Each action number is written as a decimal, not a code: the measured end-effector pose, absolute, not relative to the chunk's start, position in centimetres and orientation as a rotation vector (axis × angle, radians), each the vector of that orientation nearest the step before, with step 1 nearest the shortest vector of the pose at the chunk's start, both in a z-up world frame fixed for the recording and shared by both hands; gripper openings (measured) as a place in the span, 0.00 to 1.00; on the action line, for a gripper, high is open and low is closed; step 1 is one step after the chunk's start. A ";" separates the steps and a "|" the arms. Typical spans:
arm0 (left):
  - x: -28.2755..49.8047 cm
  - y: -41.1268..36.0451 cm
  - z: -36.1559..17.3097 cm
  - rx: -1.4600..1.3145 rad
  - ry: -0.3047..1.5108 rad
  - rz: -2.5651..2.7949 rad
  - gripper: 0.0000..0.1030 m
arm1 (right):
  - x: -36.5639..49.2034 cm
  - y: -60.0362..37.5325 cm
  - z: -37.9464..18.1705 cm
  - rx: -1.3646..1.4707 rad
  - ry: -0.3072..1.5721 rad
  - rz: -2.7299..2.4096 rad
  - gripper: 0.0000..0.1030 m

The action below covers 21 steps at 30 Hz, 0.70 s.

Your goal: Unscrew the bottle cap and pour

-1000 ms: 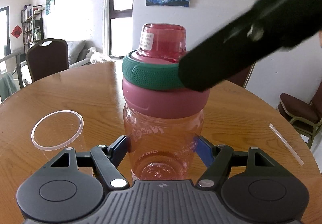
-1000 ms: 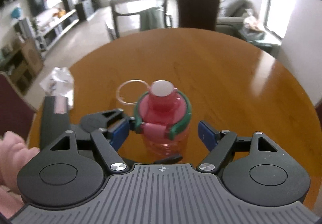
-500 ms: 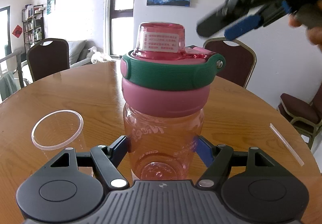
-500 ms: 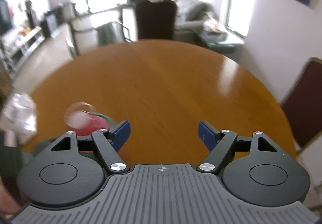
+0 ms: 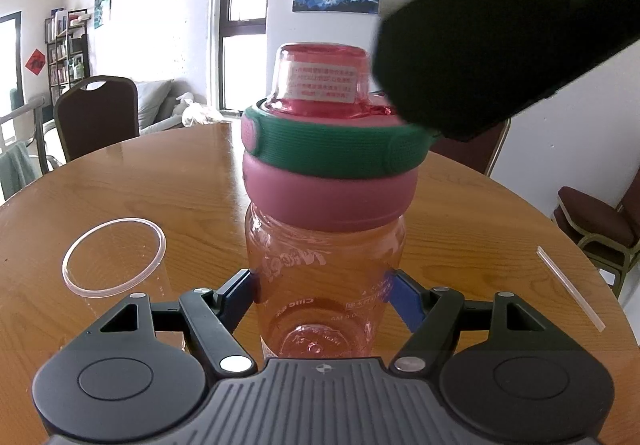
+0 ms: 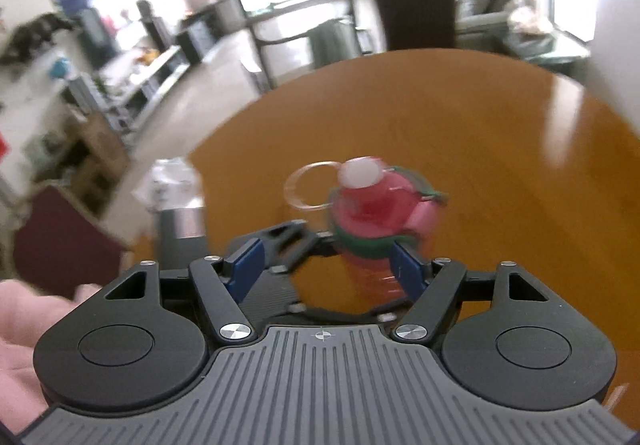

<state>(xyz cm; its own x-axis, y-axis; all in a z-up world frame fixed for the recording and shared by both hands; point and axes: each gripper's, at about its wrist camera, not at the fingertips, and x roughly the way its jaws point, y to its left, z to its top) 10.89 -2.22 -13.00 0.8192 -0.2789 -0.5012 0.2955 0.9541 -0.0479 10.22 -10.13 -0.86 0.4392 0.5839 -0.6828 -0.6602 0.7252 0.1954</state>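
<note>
The pink water bottle (image 5: 324, 277) stands upright on the round wooden table (image 5: 192, 181); the left gripper (image 5: 322, 295) is closed on its lower body, both blue pads touching the sides; its pink cap (image 5: 332, 197) with the green band is on. The right gripper (image 6: 322, 267) is spread wide above the cap, holding nothing; this view is blurred. A clear plastic cup (image 5: 114, 257) stands just beside the bottle; a thin straw (image 5: 570, 287) lies well apart.

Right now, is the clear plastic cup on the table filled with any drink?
No, the clear plastic cup beside the pink water bottle looks empty, with the wooden table showing through it.
</note>
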 end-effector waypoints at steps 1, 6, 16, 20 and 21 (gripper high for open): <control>10.7 -2.4 -12.8 0.034 0.530 -0.307 0.70 | 10.4 -10.4 -0.7 -0.111 0.799 0.767 0.70; 10.6 -2.9 -12.2 0.038 0.531 -0.306 0.70 | 12.6 -9.7 -0.9 -0.157 0.813 0.767 0.74; 11.1 -3.6 -11.8 0.027 0.528 -0.293 0.70 | 10.7 -8.8 0.5 -0.223 0.795 0.745 0.74; 11.0 -3.3 -12.1 0.028 0.526 -0.293 0.70 | 9.8 -8.9 0.1 -0.199 0.818 0.783 0.74; 10.5 -2.5 -12.9 0.032 0.525 -0.296 0.70 | 9.9 -8.7 -0.2 -0.201 0.822 0.782 0.74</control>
